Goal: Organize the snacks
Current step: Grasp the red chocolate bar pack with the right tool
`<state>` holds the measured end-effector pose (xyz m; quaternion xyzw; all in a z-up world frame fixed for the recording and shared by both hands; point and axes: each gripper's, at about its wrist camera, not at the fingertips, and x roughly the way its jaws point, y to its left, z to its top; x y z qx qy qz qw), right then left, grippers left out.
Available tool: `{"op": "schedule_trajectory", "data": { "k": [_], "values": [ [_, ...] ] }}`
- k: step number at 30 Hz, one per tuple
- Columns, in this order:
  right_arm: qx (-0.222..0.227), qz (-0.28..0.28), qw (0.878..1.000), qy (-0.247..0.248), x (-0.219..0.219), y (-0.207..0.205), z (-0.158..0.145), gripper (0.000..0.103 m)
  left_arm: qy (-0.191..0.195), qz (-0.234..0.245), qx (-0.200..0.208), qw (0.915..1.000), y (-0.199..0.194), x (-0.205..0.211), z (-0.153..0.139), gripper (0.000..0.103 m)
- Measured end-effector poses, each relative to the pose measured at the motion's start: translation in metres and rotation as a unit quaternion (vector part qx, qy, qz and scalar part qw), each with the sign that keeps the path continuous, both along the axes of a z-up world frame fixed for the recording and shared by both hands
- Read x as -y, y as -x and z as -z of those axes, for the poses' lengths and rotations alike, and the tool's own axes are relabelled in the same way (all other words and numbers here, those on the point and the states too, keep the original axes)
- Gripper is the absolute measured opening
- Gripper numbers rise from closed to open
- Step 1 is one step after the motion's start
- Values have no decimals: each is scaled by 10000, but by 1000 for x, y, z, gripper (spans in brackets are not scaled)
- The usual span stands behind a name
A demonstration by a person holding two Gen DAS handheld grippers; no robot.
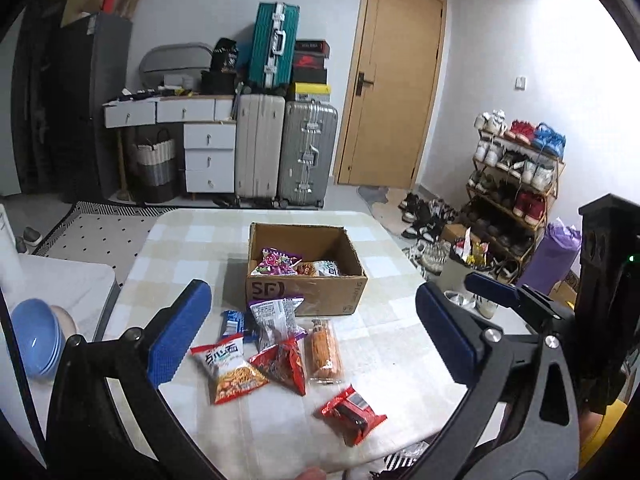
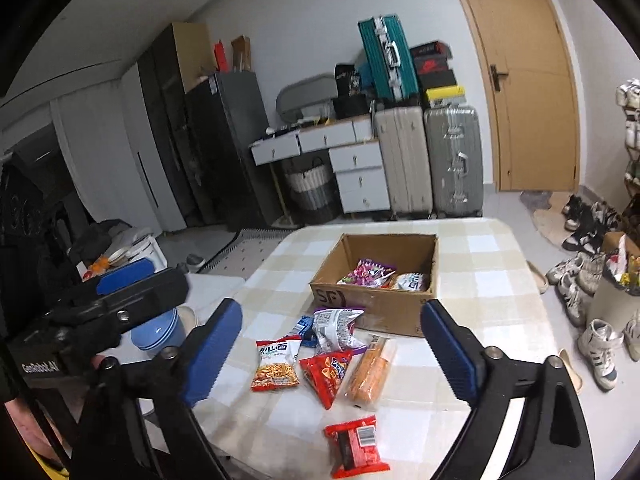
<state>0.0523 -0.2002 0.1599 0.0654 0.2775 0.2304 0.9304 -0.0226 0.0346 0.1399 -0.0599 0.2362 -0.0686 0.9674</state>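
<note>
An open cardboard box (image 1: pixel 306 294) (image 2: pixel 372 302) stands mid-table with a few snack packs inside (image 1: pixel 276 264). In front of it lie loose snacks: a noodle snack bag (image 1: pixel 230 372) (image 2: pixel 278 364), a red triangular bag (image 1: pixel 282 366) (image 2: pixel 326 372), a silver-purple bag (image 1: pixel 274 318) (image 2: pixel 336 328), a blue pack (image 1: pixel 234 322), an orange biscuit tube (image 1: pixel 324 352) (image 2: pixel 370 372) and a red wrapped bar (image 1: pixel 352 410) (image 2: pixel 356 446). My left gripper (image 1: pixel 312 336) is open and empty above the snacks. My right gripper (image 2: pixel 332 354) is open and empty too.
The table (image 1: pixel 400 360) has a checked cloth. A stool with blue bowls (image 1: pixel 36 336) stands at the left. Suitcases (image 1: pixel 280 152), drawers, a door and a shoe rack (image 1: pixel 516 176) lie beyond. The right gripper's body shows at the right in the left wrist view (image 1: pixel 600 300).
</note>
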Motion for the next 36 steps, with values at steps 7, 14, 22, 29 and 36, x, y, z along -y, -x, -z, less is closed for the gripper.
{"op": "schedule_trajectory", "data": {
  "k": [7, 14, 22, 29, 36],
  "values": [
    [161, 110, 9998, -108, 16, 44, 25, 99, 81, -302, 129, 9994, 41, -24, 28, 102],
    [119, -8, 9999, 124, 25, 41, 81, 99, 21, -574, -133, 9983, 30, -43, 85, 102],
    [-206, -170, 9996, 98, 24, 13, 132, 99, -178, -723, -350, 9966, -14, -40, 137, 102],
    [-240, -369, 9988, 205, 9, 8, 137, 99, -210, -542, -406, 9975, -29, -27, 156, 102],
    [-417, -297, 9986, 161, 12, 4, 144, 99, -228, -489, -377, 9978, -32, -22, 162, 102]
  ]
}}
